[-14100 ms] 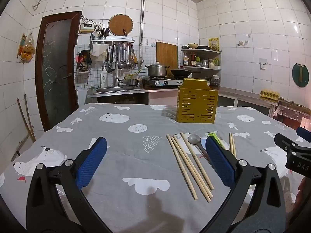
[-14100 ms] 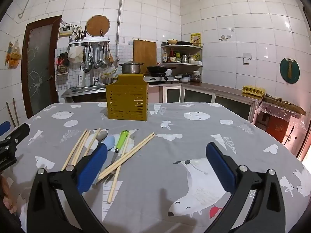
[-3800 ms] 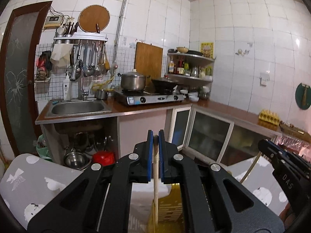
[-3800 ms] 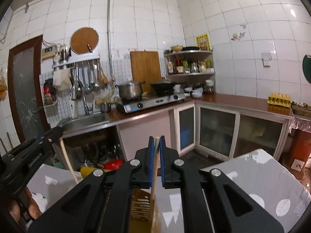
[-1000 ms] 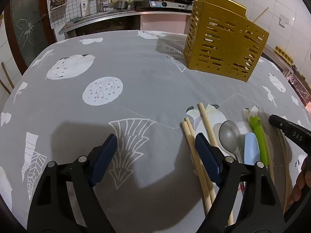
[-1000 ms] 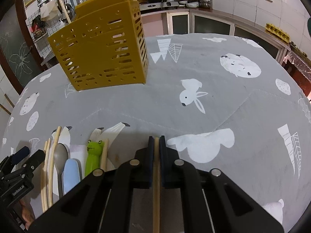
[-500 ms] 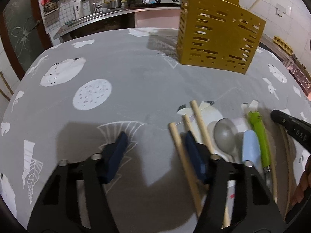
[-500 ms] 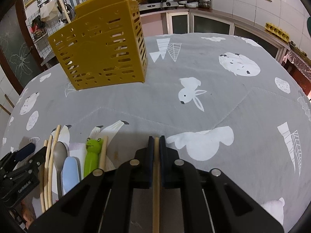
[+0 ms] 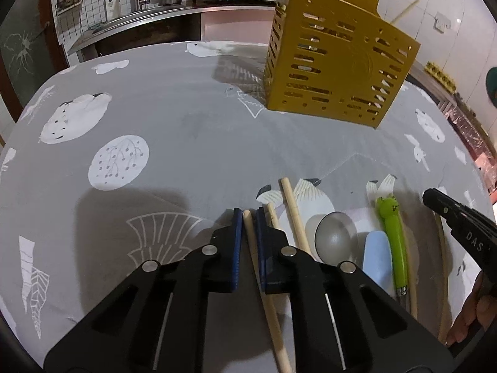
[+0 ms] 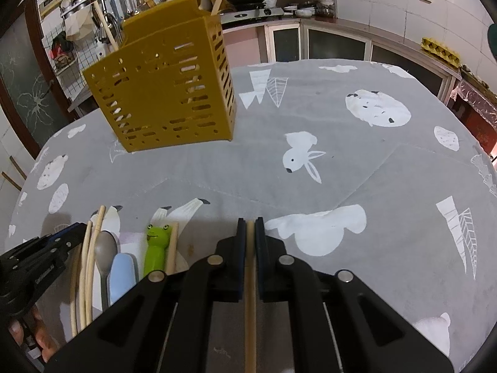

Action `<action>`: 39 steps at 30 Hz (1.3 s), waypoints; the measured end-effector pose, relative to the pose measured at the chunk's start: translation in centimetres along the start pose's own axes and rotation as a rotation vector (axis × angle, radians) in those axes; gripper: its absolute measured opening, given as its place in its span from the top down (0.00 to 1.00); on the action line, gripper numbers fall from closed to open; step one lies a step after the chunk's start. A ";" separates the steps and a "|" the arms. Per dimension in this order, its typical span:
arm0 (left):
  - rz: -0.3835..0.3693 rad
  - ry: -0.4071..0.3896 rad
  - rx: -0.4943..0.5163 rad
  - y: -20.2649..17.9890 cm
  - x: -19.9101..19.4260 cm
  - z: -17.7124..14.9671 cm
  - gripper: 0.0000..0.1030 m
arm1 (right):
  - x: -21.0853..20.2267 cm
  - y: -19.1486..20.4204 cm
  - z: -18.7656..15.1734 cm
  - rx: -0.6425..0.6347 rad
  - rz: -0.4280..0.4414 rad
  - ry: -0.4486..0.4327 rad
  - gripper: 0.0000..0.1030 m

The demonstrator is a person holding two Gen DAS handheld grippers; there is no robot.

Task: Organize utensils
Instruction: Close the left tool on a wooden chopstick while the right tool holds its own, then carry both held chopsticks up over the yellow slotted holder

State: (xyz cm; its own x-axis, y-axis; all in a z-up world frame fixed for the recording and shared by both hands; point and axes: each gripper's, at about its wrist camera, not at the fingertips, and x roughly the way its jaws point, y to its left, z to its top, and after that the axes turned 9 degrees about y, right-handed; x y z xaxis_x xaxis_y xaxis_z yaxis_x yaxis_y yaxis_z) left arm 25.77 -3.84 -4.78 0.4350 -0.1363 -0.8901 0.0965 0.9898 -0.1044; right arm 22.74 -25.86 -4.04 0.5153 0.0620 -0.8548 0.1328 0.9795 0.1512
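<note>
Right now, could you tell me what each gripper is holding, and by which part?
Left gripper clamps a wooden chopstick near its far tip; right gripper clamps another wooden chopstick, also near the tip.

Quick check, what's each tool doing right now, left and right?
Left tool: closed on a wooden chopstick lying on the table.
Right tool: closed on another chopstick.

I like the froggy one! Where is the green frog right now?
The green frog lies flat on the table, in the row of utensils between the two grippers, right of the blue handle and the spoon, seen in both views.
</note>
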 end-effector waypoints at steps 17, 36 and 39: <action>-0.058 -0.311 0.032 -0.3 -9.2 0.4 0.96 | -7.3 -0.2 0.9 0.006 0.042 -0.231 0.94; -0.015 -0.623 0.041 0.5 -16.2 -1.6 0.96 | -14.7 1.3 -1.8 -0.051 0.030 -0.586 0.94; -0.009 -0.650 0.046 0.4 -16.6 -1.6 0.96 | -15.3 1.5 -1.5 -0.050 0.029 -0.613 0.94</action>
State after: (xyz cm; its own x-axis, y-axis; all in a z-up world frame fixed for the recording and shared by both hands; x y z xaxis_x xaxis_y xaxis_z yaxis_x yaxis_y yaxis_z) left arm 17.15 -1.10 9.26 0.8854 -0.1554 -0.4380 0.1347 0.9878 -0.0782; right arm 13.76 -25.06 8.47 0.9129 -0.0184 -0.4077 0.0796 0.9878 0.1338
